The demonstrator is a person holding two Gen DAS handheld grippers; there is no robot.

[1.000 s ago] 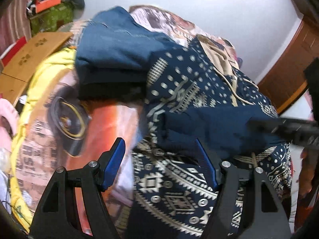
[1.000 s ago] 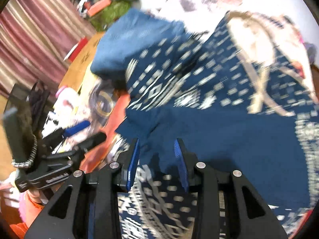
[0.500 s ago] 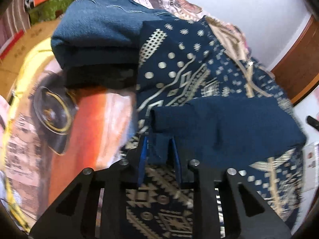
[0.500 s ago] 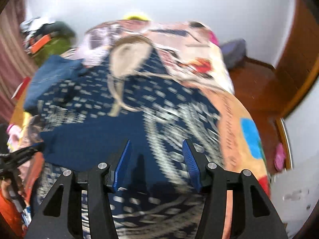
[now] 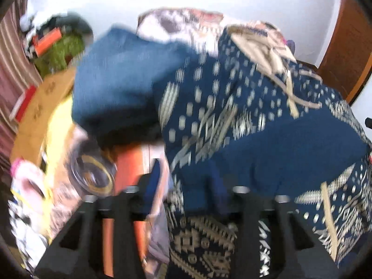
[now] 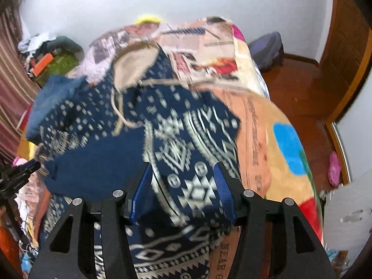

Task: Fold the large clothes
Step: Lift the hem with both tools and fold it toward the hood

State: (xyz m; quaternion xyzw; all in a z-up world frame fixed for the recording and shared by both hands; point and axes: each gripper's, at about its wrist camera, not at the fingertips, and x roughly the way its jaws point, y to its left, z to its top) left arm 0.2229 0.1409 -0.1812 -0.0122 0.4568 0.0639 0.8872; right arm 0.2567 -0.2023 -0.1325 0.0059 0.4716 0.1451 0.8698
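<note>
A large navy hooded garment with a cream geometric pattern (image 5: 255, 121) lies spread on the bed, one plain navy sleeve folded across it; it also shows in the right wrist view (image 6: 186, 144). My left gripper (image 5: 186, 186) is open, its fingers apart over the sleeve's left end and touching no cloth I can see. My right gripper (image 6: 182, 188) is open and empty above the patterned right side of the garment. Both views are motion-blurred.
A folded blue denim stack (image 5: 121, 79) sits on the bed left of the garment. The printed orange and yellow blanket (image 6: 267, 139) covers the bed. A cardboard box (image 5: 34, 116) and clutter lie left. Wooden floor (image 6: 302, 88) and a door are to the right.
My left gripper, shut on the sleeve's end half a second ago, has opened and let it go. My right gripper stays open and has shifted right over the garment.
</note>
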